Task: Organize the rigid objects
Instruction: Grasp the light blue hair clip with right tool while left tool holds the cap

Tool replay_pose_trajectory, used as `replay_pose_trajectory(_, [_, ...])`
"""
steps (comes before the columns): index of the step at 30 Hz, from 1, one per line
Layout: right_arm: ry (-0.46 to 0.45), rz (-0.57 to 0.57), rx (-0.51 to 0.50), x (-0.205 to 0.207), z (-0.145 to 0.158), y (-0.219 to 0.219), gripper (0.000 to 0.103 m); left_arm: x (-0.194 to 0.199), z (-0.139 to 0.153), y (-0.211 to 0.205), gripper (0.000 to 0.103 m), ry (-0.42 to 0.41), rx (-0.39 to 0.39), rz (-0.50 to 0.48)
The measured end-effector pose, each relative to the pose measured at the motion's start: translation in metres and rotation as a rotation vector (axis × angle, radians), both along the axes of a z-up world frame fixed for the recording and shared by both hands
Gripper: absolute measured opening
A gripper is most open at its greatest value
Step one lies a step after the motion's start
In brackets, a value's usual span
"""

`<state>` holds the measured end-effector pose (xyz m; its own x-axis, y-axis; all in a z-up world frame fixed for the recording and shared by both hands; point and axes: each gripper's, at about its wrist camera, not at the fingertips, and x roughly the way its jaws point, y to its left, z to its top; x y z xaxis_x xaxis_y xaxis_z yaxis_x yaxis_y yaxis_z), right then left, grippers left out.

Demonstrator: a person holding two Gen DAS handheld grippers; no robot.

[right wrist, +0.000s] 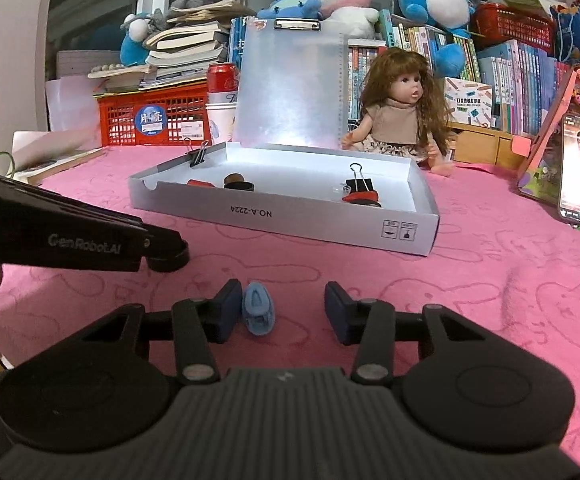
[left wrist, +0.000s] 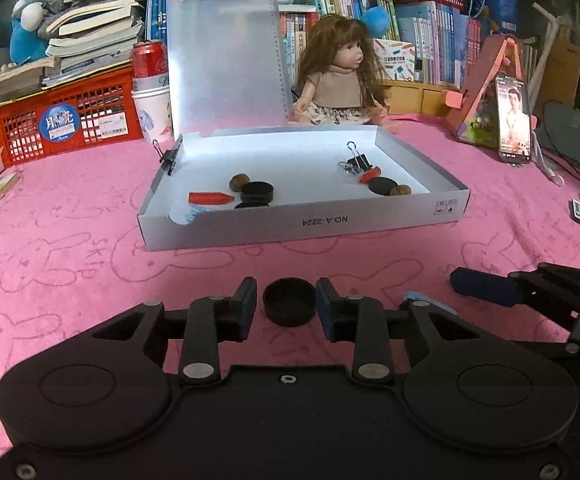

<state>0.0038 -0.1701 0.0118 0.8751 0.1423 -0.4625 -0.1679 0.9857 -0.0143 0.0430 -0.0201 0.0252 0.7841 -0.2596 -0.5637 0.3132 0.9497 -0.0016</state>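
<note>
The left gripper (left wrist: 286,307) is straddling a black cap (left wrist: 289,306) lying on the pink cloth of the desk (left wrist: 90,208), fingers (left wrist: 247,300) released with slim gaps either side, likely lining up a pinch. The right gripper (right wrist: 284,309) is bracketing a small blue shoe (right wrist: 258,313), its fingers parted and the shoe just beside the nine o'clock finger. At twelve o'clock, farther off, the grey box (left wrist: 301,224) is sitting open, apparently the sorting spot, already holding caps, nuts, clips and a red piece.

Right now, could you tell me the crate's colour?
The crate is red; the left wrist view shows it best.
</note>
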Motion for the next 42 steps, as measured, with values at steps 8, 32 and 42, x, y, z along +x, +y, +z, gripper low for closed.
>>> replay_pose_trajectory(8, [-0.002,0.062,-0.061,-0.016,0.002,-0.015,0.07,0.002,-0.005,0.002,0.035,0.007,0.004,0.004])
replay_pose_trajectory(32, [-0.11,-0.099,0.029,-0.027,-0.01,0.006,0.072,0.007,-0.012,0.0,0.037,-0.005,0.007,0.035])
replay_pose_trajectory(42, [-0.137,-0.126,0.008,-0.026,-0.019,0.017,0.064,0.01,-0.016,-0.001,0.038,-0.009,0.014,0.047])
